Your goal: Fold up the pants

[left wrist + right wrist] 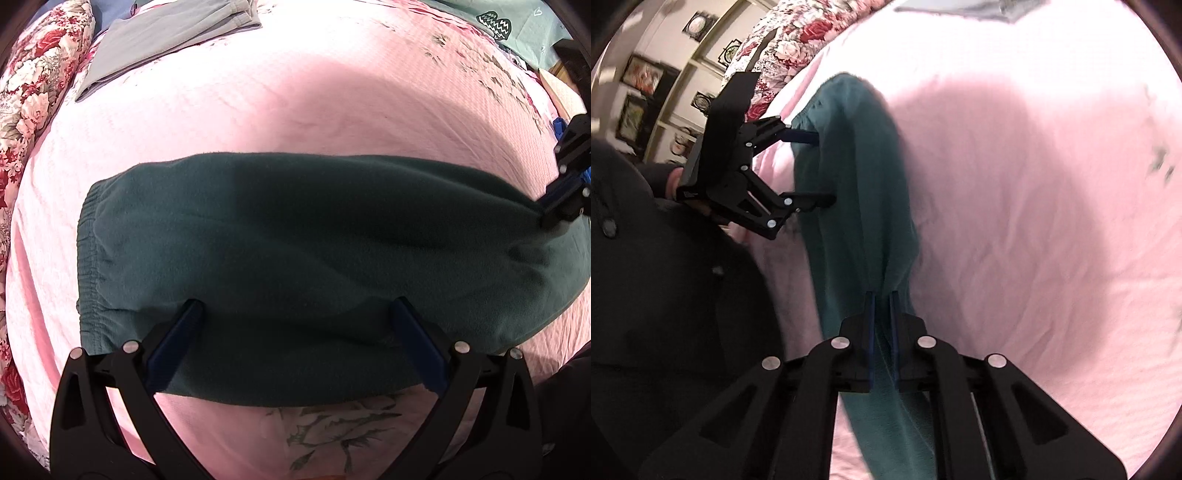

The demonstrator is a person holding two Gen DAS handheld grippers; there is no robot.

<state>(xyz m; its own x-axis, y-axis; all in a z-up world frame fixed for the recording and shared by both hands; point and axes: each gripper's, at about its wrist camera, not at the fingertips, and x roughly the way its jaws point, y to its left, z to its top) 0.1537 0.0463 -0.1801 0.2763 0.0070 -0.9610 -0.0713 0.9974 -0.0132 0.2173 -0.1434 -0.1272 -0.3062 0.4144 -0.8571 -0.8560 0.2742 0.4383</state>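
Note:
The dark green fleece pants (295, 229) lie folded in a wide band across the pink bed sheet (295, 103), elastic waistband at the left. My left gripper (295, 306) is open, its fingers spread wide and resting on the near edge of the pants. In the right wrist view it (820, 170) shows at the left, open against the pants' (857, 177) edge. My right gripper (882, 295) is shut on a pinch of the pants fabric; it shows at the right edge of the left wrist view (554, 214).
A folded grey garment (166, 40) lies at the far left of the bed. A red floral quilt (33, 92) runs along the left side. A teal printed cloth (517, 26) lies at the far right. Shelves with pictures (646, 92) stand beyond the bed.

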